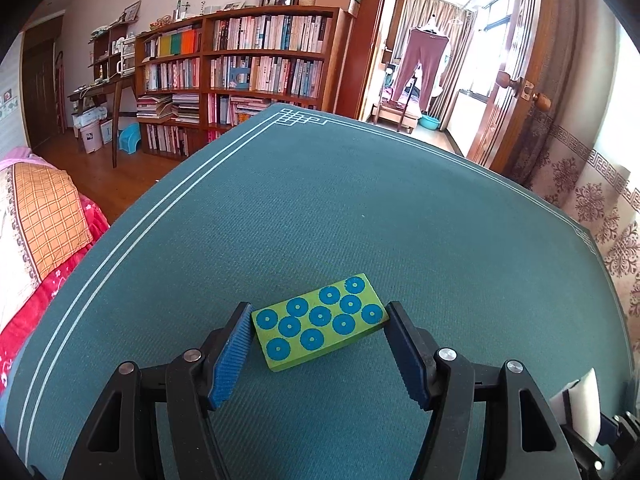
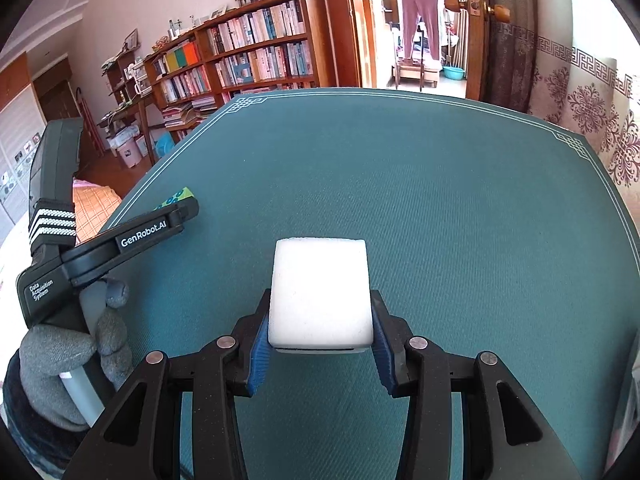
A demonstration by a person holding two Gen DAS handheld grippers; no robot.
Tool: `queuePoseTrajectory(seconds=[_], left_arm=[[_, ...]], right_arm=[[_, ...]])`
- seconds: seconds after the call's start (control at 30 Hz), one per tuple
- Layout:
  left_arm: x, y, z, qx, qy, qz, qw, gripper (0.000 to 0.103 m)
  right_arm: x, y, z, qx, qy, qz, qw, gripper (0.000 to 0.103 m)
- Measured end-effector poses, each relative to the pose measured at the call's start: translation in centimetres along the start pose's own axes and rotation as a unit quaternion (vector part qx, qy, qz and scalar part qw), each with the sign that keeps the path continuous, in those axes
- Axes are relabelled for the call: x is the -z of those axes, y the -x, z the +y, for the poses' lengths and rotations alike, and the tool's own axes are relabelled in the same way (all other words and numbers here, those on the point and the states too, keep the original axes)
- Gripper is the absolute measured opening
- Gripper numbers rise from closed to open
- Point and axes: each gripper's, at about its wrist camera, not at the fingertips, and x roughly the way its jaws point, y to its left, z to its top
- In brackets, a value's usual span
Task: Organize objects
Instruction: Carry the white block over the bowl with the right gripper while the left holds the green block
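- Nearest the right wrist camera, the right tongs [image 2: 320,336] are closed narrowly on a white block [image 2: 320,292], their blue pads pressing its two sides; it looks lifted clear of the bench [image 2: 440,200].
- Left tongs [image 1: 320,344] sit about half open around a green block [image 1: 320,322] dotted with blue rings, which lies flat on the cloth. One pad looks to touch a corner of it, the other stands just beside the far end; whether they truly clamp it I cannot tell.
- From the right view, a gloved hand [image 2: 68,360] holds the left tool, with the green block just past its tip.
- Risk: the green block lies skewed between the pads, so closing could twist or flick it away.
- Risk: the white block looks soft; a loosened squeeze could drop it.
- Risk: both tools work close together, so a sideways sweep could knock them together.
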Motion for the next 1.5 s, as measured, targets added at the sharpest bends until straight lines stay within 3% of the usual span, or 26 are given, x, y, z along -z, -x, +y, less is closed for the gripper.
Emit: queuePoseTrajectory(seconds=[0.5,1.0,1.27,1.5], left_arm=[[2.3,2.0,-4.8,0.056,-0.081,-0.003,0.9951,0.069],[3.5,2.7,-7.3,0.092,-0.137,-0.004,0.9863,0.069],[4.1,3.3,-9.4,0.095,-0.171,-0.01,0.9805,0.069],[5.0,4.9,-11.7,0.127,-0.195,-0.001,0.9726,0.069]], right_arm=[[2.8,4.7,-0.8,0.018,-0.018,-0.035,0.999,0.045],[6.2,10.8,-7.5,0.073,-0.08,-0.063,0.992,0.045],[7.6,15.7,-12.7,0.131,-0.119,-0.097,0.979,0.045],[8.3,19.0,-18.2,0.185,-0.169,-0.123,0.96,0.045]])
